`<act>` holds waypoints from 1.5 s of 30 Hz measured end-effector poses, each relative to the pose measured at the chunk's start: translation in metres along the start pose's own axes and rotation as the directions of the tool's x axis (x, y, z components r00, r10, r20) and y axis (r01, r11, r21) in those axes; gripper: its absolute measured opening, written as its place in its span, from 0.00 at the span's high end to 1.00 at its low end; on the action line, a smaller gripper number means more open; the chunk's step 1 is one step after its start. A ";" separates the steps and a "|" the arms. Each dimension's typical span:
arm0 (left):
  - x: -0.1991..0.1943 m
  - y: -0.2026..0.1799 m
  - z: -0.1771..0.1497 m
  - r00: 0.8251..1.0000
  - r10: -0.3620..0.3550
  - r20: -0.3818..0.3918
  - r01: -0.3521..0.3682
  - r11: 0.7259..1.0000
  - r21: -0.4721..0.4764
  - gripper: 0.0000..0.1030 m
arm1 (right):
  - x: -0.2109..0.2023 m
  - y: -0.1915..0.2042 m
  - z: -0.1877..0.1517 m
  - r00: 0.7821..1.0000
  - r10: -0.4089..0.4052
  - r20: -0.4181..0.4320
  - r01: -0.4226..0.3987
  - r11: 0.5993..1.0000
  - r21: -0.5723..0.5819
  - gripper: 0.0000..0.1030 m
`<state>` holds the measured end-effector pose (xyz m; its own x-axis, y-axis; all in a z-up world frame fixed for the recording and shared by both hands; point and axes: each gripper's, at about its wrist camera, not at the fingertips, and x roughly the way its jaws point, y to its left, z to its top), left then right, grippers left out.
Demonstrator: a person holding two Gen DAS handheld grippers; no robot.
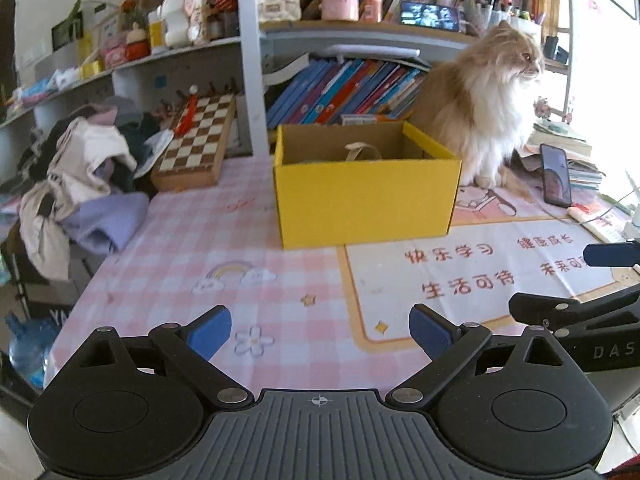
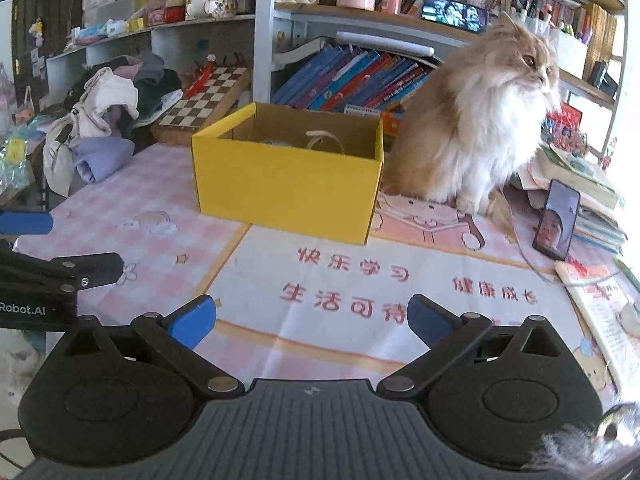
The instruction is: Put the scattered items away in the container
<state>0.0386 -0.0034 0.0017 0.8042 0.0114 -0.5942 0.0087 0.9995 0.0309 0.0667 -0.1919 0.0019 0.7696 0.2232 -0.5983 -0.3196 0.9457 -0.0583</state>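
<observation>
An open yellow cardboard box stands in the middle of the pink checked tablecloth; it also shows in the right wrist view. Inside it a beige loop or strap sticks up above other contents I cannot make out. My left gripper is open and empty, low over the cloth in front of the box. My right gripper is open and empty, over the white printed mat. Each gripper shows at the edge of the other's view.
A long-haired orange and white cat sits right of the box. A phone stands propped at the right beside stacked books. A chessboard and a clothes pile lie at the left. Bookshelves stand behind.
</observation>
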 end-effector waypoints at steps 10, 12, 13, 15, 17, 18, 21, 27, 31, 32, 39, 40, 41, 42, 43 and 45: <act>-0.004 0.005 -0.008 0.999 0.015 -0.037 -0.016 0.999 -0.028 0.01 | 0.001 0.009 -0.005 0.999 0.012 -0.033 -0.013 1.000 -0.003 0.00; -0.004 0.005 -0.009 0.999 0.011 -0.045 -0.013 0.999 -0.035 0.01 | 0.001 0.009 -0.006 0.999 0.014 -0.041 -0.014 1.000 -0.002 0.00; -0.004 0.005 -0.010 0.999 0.010 -0.048 -0.011 0.999 -0.037 0.01 | 0.001 0.009 -0.007 0.999 0.014 -0.045 -0.014 1.000 -0.001 0.00; -0.003 0.004 -0.010 0.999 0.008 -0.053 -0.010 0.999 -0.040 0.00 | 0.001 0.010 -0.008 0.999 0.016 -0.051 -0.016 1.000 -0.003 0.00; -0.002 0.002 -0.010 0.998 0.006 -0.058 -0.008 0.999 -0.041 0.00 | 0.001 0.010 -0.009 0.998 0.019 -0.055 -0.019 1.000 -0.006 0.00; -0.002 0.001 -0.010 0.998 0.006 -0.059 -0.009 0.999 -0.040 0.00 | 0.001 0.010 -0.009 0.998 0.019 -0.056 -0.020 1.000 -0.007 0.00; -0.001 0.000 -0.010 0.998 0.008 -0.066 -0.011 0.999 -0.038 0.00 | 0.001 0.010 -0.010 0.998 0.021 -0.060 -0.022 1.000 -0.008 0.00; -0.001 -0.001 -0.010 0.997 -0.002 -0.073 -0.002 0.999 -0.053 0.00 | 0.003 0.008 -0.010 0.997 0.027 -0.066 -0.027 1.000 0.001 0.00; -0.002 -0.001 -0.011 0.997 -0.004 -0.074 0.001 0.999 -0.052 0.00 | 0.003 0.008 -0.009 0.997 0.030 -0.069 -0.030 1.000 0.003 0.00; -0.003 -0.001 -0.011 0.997 -0.003 -0.073 -0.001 0.999 -0.050 0.00 | 0.004 0.008 -0.009 0.997 0.031 -0.070 -0.031 1.000 0.003 0.00; -0.006 -0.002 -0.012 0.998 0.000 -0.066 -0.003 0.999 -0.044 0.00 | 0.003 0.010 -0.010 0.997 0.035 -0.074 -0.035 0.999 -0.001 0.00; -0.006 -0.002 -0.012 0.998 -0.002 -0.065 -0.001 0.999 -0.043 0.00 | 0.003 0.010 -0.010 0.997 0.034 -0.074 -0.035 0.999 -0.001 0.00; -0.006 -0.002 -0.012 0.998 -0.003 -0.064 0.000 0.999 -0.042 0.00 | 0.003 0.010 -0.010 0.997 0.034 -0.075 -0.034 0.999 -0.002 0.00; -0.007 -0.002 -0.012 0.998 -0.003 -0.063 0.001 0.999 -0.040 0.00 | 0.003 0.010 -0.010 0.997 0.034 -0.075 -0.034 0.999 -0.002 0.00; -0.007 -0.002 -0.012 0.998 -0.004 -0.062 0.001 0.999 -0.039 0.00 | 0.002 0.010 -0.011 0.997 0.033 -0.075 -0.033 0.999 -0.002 0.00; -0.007 -0.003 -0.011 0.998 -0.004 -0.060 0.002 0.999 -0.037 0.00 | 0.002 0.010 -0.011 0.997 0.032 -0.074 -0.032 0.999 -0.002 0.00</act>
<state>0.0261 -0.0056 -0.0032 0.7672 0.0088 -0.6414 -0.0115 0.9999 -0.0001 0.0588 -0.1845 -0.0081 0.7160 0.2351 -0.6573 -0.3453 0.9376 -0.0408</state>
